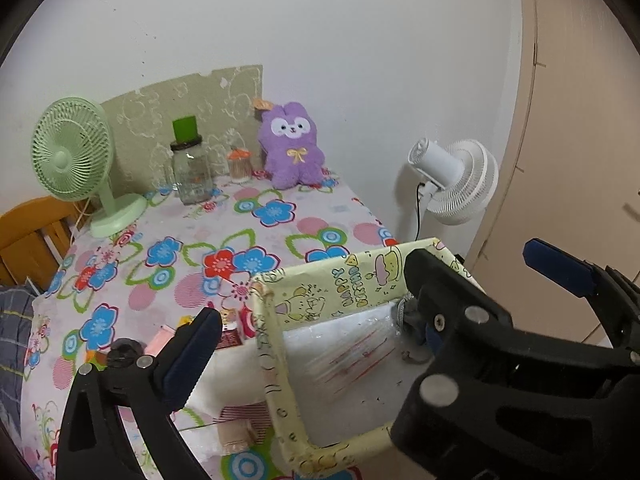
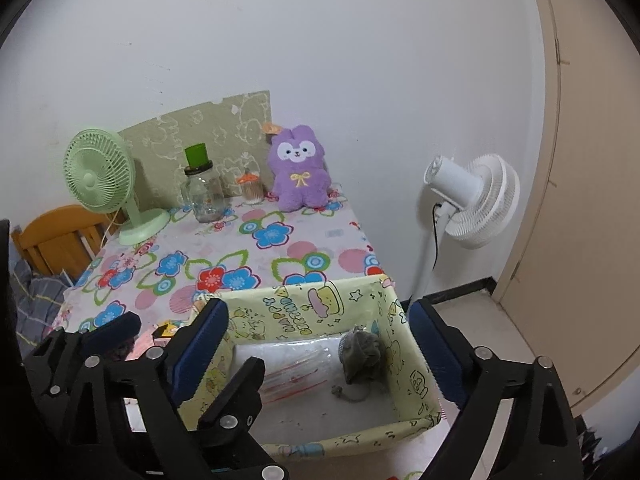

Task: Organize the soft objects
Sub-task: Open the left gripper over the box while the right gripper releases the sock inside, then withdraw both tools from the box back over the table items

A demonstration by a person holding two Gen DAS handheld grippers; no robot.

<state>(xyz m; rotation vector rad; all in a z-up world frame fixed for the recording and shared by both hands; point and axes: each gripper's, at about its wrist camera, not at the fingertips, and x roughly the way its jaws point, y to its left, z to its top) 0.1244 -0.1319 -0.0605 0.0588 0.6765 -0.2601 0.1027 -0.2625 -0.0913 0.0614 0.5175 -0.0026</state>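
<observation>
The counter [image 2: 280,256] is the biggest thing here, covered with a smooth cloth printed with bright flowers. At its near edge stands the yellow box [image 2: 304,312], square, with soft-looking fabric walls that carry cartoon drawings, and a shiny plastic sheet lining its floor. Far back, against the wall, sits the purple plush rabbit [image 2: 298,178], fluffy and rounded, with a small yellow bow. Inside the box, in the right corner, lies the grey pouch [image 2: 362,354], a small crumpled cloth thing with a cord trailing from it.

I judge that one soft object is now put away, because the pouch rests free on the floor of the box. The left gripper [image 1: 316,304] is spread wide with nothing between its pads, and the right gripper [image 2: 320,344] also stands released, above the box.

The next move probably calls for a long reach across the counter to the rabbit. It is bulky and will squash, so the grip should take its body.
</observation>
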